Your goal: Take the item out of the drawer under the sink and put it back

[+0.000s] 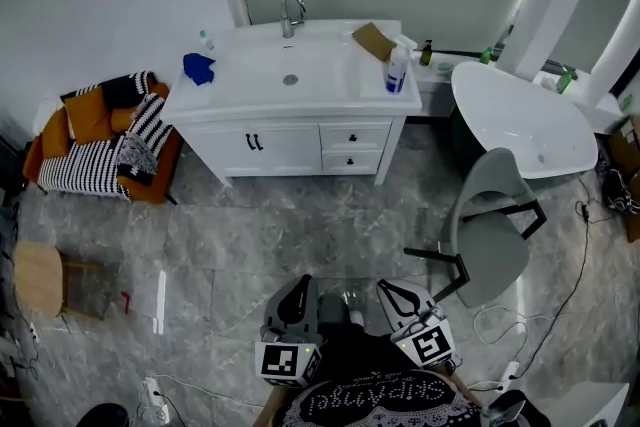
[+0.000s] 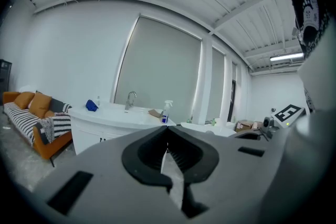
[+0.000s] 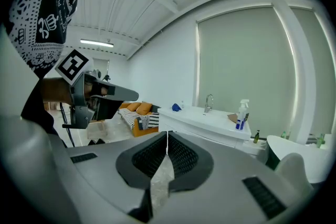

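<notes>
Drawers (image 1: 354,137) under sink (image 1: 250,80): closed. Spray bottle (image 1: 396,72): label unreadable. Left gripper (image 2: 167,140), right gripper (image 3: 167,139): jaws pressed together, empty.

Sink cabinet (image 1: 285,147) at far wall. Sofa (image 1: 100,150) left of it, bathtub (image 1: 520,120) right, chair (image 1: 490,225) before bathtub. On tabletop (image 1: 250,80): cloth (image 1: 198,67) left, spray bottle (image 1: 397,72) right.

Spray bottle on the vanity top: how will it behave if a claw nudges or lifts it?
The spray bottle stands tall and narrow near one end of the vanity top, so a high push would probably tip it. It looks like rigid plastic, likely light. Its smooth sides may slip in a claw.
</notes>
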